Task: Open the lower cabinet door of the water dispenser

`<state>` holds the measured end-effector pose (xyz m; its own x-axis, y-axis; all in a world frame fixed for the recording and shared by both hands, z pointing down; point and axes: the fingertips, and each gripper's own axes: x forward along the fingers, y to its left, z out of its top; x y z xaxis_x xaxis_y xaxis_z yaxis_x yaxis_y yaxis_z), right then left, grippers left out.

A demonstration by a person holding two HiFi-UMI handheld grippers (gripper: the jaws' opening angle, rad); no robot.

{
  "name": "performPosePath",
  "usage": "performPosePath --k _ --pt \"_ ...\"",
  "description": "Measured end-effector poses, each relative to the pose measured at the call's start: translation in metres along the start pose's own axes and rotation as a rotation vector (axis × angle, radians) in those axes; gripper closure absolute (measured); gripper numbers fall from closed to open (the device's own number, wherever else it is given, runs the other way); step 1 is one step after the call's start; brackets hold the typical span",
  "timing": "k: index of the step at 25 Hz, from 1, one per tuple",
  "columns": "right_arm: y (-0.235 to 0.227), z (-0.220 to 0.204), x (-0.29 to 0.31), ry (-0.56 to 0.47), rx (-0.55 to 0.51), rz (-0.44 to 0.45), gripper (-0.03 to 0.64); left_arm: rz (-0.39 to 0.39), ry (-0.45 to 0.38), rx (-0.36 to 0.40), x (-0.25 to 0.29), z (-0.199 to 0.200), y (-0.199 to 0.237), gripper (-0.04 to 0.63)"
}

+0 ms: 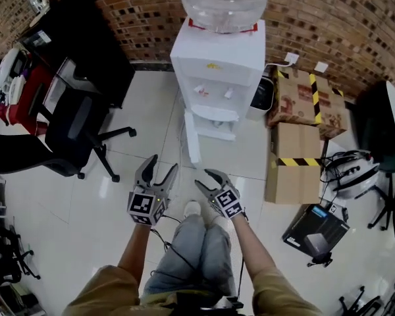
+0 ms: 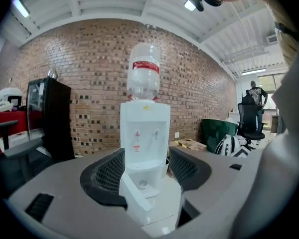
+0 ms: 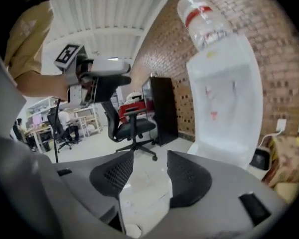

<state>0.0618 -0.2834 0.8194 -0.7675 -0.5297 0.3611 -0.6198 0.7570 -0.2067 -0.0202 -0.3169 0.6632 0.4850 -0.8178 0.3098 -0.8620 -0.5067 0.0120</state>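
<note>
The white water dispenser (image 1: 217,64) with its bottle stands against the brick wall. Its lower cabinet door (image 1: 191,137) stands swung out toward me, hinged at the left. In the left gripper view the dispenser (image 2: 144,128) shows between the jaws, with the open door (image 2: 133,197) low in front. My left gripper (image 1: 162,163) is open and empty, well short of the door. My right gripper (image 1: 203,177) is beside it, shut on nothing, and its own view looks past the dispenser (image 3: 224,108) at the left gripper (image 3: 97,81).
A black office chair (image 1: 72,133) and a dark cabinet (image 1: 85,38) stand at the left. Cardboard boxes (image 1: 296,157), a helmet (image 1: 352,173) and a black box (image 1: 316,229) lie at the right. The person's legs (image 1: 191,242) are below the grippers on the tiled floor.
</note>
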Motion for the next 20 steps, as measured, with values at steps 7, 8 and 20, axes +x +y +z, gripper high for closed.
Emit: performPosePath --k 7,8,20 --pt "0.028 0.264 -0.187 -0.281 -0.027 -0.39 0.374 -0.011 -0.088 -0.043 -0.12 0.181 -0.014 0.328" --pt "0.037 0.285 -0.209 -0.312 -0.03 -0.428 0.368 -0.023 -0.102 -0.043 -0.134 0.2 -0.018 0.328" --pt "0.256 0.389 -0.289 -0.515 -0.037 -0.563 0.362 -0.194 -0.227 0.021 -0.305 0.276 -0.034 0.328"
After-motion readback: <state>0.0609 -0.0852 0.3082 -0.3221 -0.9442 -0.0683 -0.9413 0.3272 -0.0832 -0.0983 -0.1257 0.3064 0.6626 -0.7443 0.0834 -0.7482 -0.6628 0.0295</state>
